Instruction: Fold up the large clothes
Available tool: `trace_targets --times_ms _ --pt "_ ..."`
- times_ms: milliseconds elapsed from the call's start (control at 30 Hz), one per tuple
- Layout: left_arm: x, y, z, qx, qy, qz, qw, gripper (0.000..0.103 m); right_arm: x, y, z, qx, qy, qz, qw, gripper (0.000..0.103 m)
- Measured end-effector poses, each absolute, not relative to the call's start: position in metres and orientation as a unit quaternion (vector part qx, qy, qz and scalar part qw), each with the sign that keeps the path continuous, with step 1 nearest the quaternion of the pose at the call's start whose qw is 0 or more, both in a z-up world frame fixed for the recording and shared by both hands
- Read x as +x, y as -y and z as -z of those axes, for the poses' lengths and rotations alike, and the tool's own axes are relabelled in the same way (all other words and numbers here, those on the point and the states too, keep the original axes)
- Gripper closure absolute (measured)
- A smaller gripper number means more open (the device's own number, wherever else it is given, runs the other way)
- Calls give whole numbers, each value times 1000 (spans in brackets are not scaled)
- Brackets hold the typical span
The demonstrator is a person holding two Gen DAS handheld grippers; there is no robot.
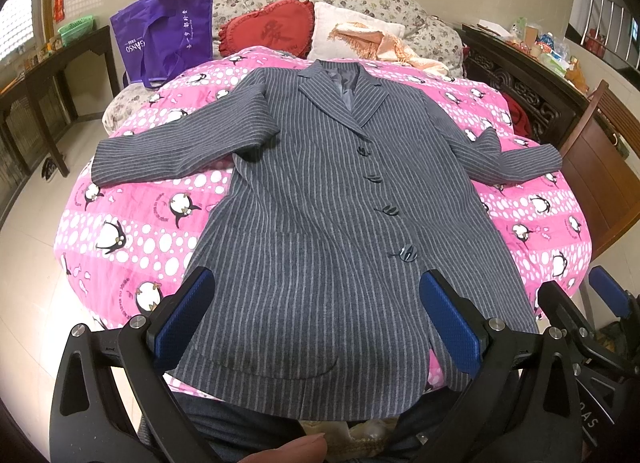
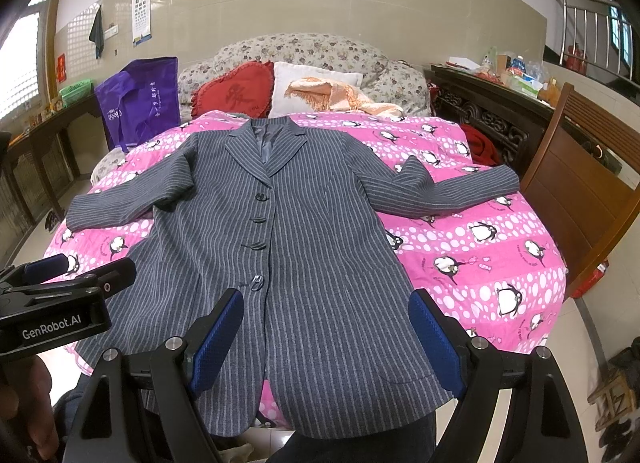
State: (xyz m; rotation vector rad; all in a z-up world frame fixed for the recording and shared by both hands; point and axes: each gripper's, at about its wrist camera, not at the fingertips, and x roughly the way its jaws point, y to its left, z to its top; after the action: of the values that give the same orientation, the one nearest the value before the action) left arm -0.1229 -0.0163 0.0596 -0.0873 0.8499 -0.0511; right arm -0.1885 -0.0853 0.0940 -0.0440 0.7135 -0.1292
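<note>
A grey pinstriped jacket (image 1: pixel 320 203) lies flat, front up and buttoned, on a pink penguin quilt (image 1: pixel 132 231), collar at the far end and both sleeves spread sideways. It also shows in the right wrist view (image 2: pixel 304 247). My left gripper (image 1: pixel 316 315) is open and empty above the jacket's near hem, left of centre. My right gripper (image 2: pixel 326 335) is open and empty above the hem's right half. Each gripper shows at the edge of the other's view: the right one (image 1: pixel 600 303), the left one (image 2: pixel 60 275).
The quilt (image 2: pixel 480 263) covers a bed. A purple bag (image 1: pixel 168 31), a red heart cushion (image 1: pixel 268 27), a white pillow with a peach scarf (image 1: pixel 360 39) lie at the head. A wooden chair (image 2: pixel 584 191) stands at the right, dark side tables (image 1: pixel 52 63) on both sides.
</note>
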Motion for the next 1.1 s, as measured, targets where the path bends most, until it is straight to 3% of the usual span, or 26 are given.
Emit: trace_targets --times_ms 1100 --pt "-110 26 -55 -22 -417 21 908 1 -198 88 -91 -21 -342 58 938 21"
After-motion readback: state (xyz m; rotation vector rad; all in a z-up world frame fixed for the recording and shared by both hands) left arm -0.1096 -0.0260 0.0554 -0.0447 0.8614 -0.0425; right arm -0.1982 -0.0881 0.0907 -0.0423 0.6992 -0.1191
